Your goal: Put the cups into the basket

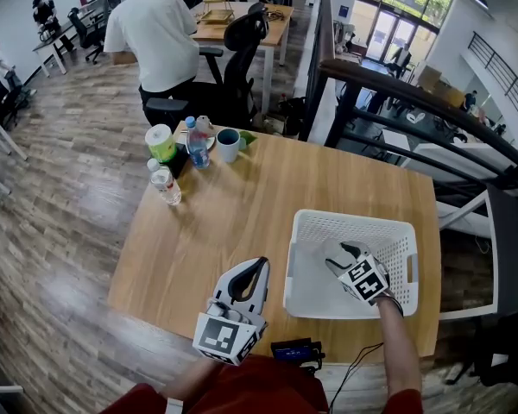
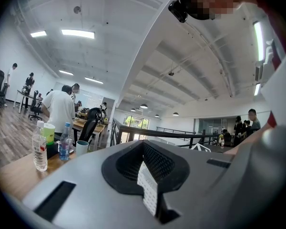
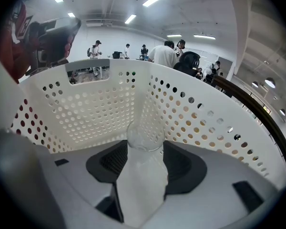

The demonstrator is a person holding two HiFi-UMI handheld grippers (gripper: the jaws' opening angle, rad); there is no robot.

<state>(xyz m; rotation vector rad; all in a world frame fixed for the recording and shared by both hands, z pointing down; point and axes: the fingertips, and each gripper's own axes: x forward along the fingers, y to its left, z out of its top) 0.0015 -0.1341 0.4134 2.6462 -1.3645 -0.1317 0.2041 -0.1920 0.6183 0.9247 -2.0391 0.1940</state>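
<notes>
Wooden table (image 1: 233, 222) bearing white basket (image 1: 354, 223), bottles (image 1: 167, 186), mug (image 1: 228, 145)

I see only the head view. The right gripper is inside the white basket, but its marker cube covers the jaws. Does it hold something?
Observer: Yes. In the right gripper view, the right gripper is shut on a clear cup, with the basket walls around it.
Operator: And the jaws of the left gripper?
Observer: In the left gripper view, the left gripper has its jaws together and holds nothing.

Open office: desks (image 1: 209, 33), swivel chairs (image 1: 242, 40), coworkers (image 1: 155, 28)
</notes>
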